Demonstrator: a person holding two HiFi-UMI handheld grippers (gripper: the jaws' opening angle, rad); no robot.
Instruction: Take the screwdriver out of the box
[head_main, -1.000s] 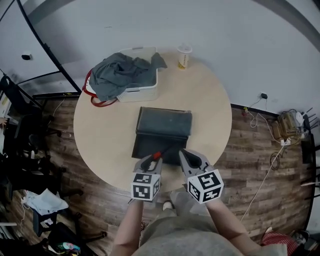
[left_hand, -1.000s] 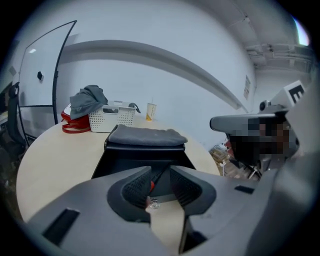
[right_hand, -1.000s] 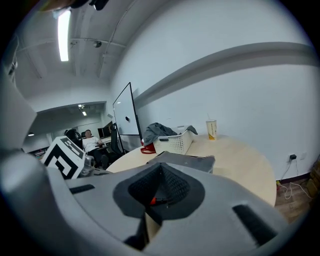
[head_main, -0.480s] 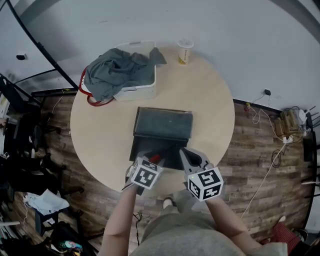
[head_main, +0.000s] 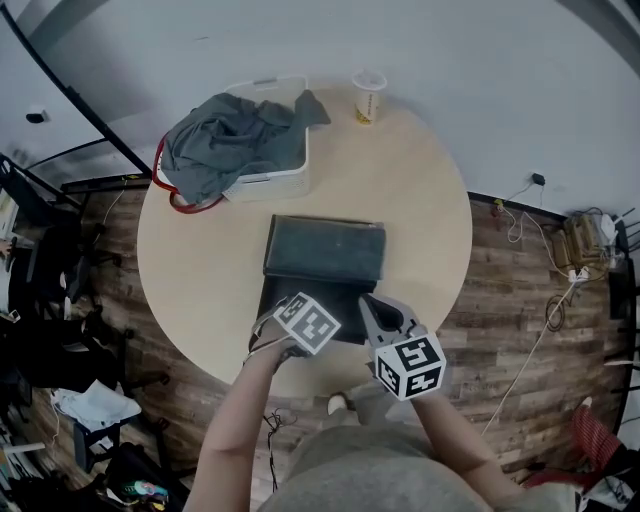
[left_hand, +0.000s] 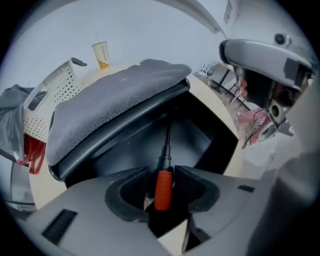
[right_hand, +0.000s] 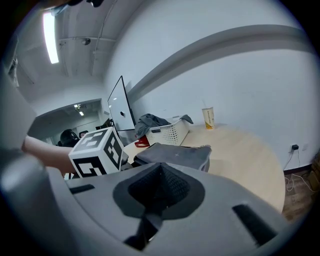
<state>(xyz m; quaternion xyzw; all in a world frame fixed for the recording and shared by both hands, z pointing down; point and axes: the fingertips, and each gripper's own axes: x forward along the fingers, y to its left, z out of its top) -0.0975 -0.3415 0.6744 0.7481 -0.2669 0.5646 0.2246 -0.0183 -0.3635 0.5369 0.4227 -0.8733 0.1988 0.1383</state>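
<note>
Left gripper view told most of the story. The left gripper (left_hand: 162, 199) had its jaws wide and closing in, with the red handle of the screwdriver (left_hand: 163, 184) right between the pads, dead centre at the bottom of the frame. Far as I could see the pads weren't pressing on it yet, with a sliver of gap either side, so I'd call it not gripped.

The key bit was that the screwdriver's long axis ran straight up the frame from the jaws. The handle end was nearest the gripper and the dark metal shaft pointed away into the open box (left_hand: 220, 147). So the tool lay along the gripper's own line, not across it, and the jaws would pinch the handle from its sides. The shaft lay over the box's dark floor with the handle at the near edge. The box's grey-lined lid (left_hand: 115, 97) stood open and filled the upper left.

The right gripper (right_hand: 159, 186) was closed up with nothing in it. In the head view it sat just right of the left one, by the box's near edge, looking across the table (right_hand: 250, 145). So the left was clearly the one on the job. The next move looked like it'd need the squeeze finished, then a lift clear of the box.

Further out, a white basket (head_main: 285, 178) of grey clothes and a paper cup (head_main: 368, 97) sat at the top of the head view, well apart from the box.
</note>
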